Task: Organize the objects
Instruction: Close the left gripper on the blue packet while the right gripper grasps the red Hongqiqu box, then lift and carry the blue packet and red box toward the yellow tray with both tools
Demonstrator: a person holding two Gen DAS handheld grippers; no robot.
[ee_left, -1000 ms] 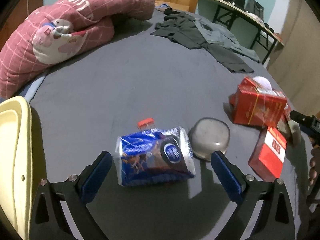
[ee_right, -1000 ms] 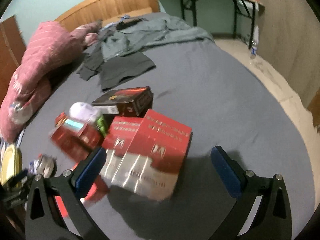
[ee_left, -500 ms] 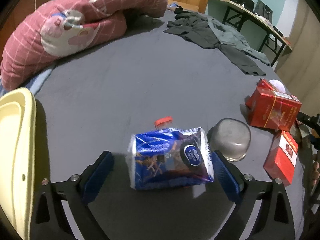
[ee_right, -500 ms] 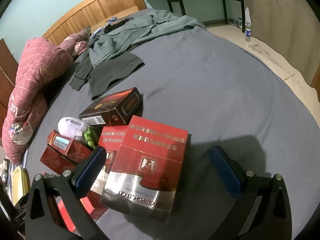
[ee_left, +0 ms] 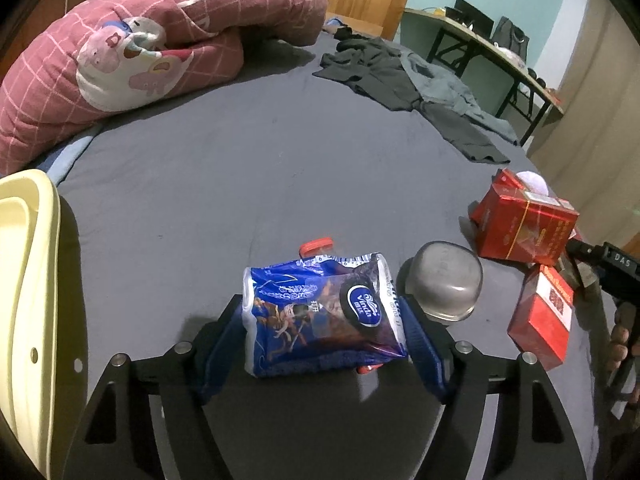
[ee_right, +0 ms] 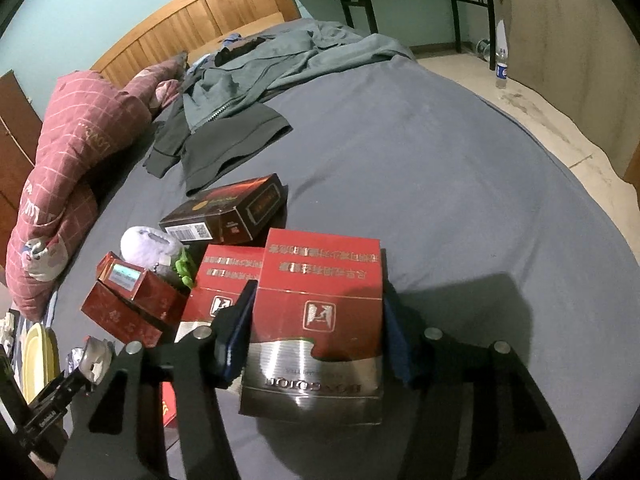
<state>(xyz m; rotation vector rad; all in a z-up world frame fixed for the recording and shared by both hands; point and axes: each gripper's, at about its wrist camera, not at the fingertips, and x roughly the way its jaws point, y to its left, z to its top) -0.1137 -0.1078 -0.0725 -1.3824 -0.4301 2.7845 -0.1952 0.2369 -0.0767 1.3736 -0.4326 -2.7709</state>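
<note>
Bed [ee_left: 280,168]: one blue tissue pack [ee_left: 320,312] is clamped by the left hand-held gripper [ee_left: 324,324], jaws just closed in. One red-and-silver box [ee_right: 316,328] is clamped by the right hand-held gripper [ee_right: 316,332], jaws likewise just closed. One upturned steel bowl [ee_left: 444,284] sits beside the pack.

The right gripper [ee_right: 316,328] has just been closing its jaws; both now press on a red and silver box [ee_right: 318,320] on the grey bed [ee_right: 460,184]; more red boxes [ee_right: 132,308] sit beside it.
</note>
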